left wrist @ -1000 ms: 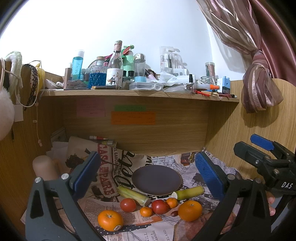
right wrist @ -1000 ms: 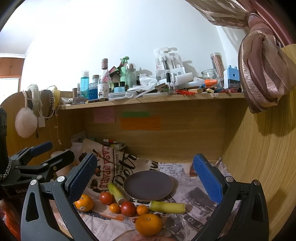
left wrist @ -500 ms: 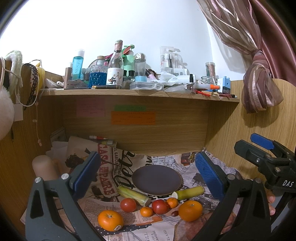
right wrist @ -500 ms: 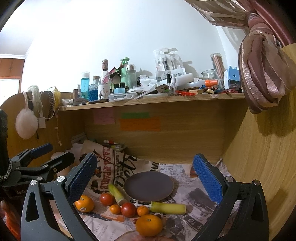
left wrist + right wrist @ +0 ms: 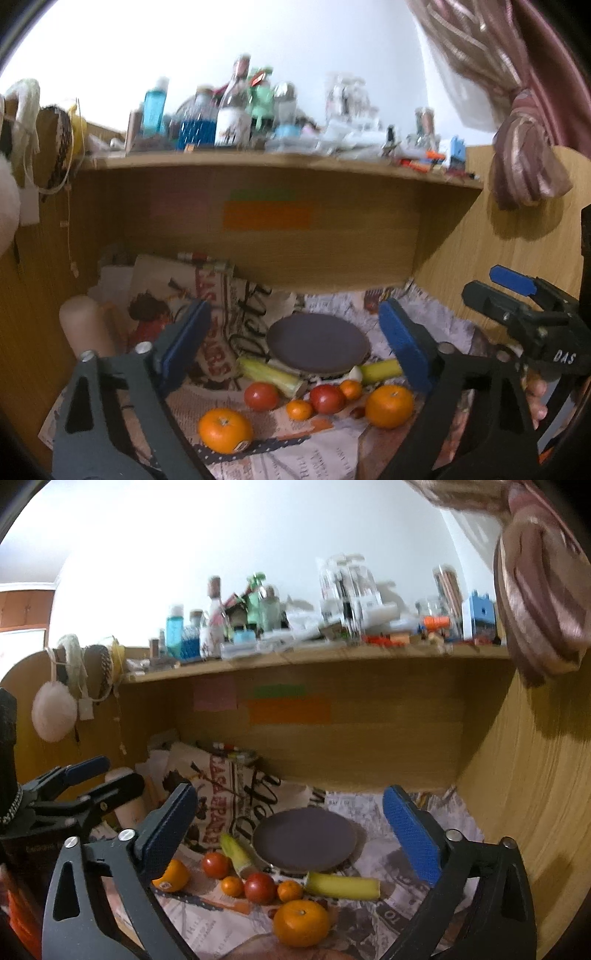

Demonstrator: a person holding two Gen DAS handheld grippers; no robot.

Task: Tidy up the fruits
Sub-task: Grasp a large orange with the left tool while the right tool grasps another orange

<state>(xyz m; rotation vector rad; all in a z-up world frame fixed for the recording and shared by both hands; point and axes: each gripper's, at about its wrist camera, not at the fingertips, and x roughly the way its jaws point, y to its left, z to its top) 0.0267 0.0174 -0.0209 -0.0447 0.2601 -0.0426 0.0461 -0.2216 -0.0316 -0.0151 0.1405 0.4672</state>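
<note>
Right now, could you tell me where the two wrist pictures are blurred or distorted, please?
Left wrist view: the cluttered wooden shelf and its bottles are smeared by motion blur, while the round dark plate stays fairly readable. Right wrist view: the same shelf is streaked, and fisheye distortion bows its edge and darkens the corners.

Motion blur smears the shelf bottles [image 5: 229,114] past reading. In the right view a tong finger [image 5: 166,834] hides part of one orange [image 5: 173,877].
</note>
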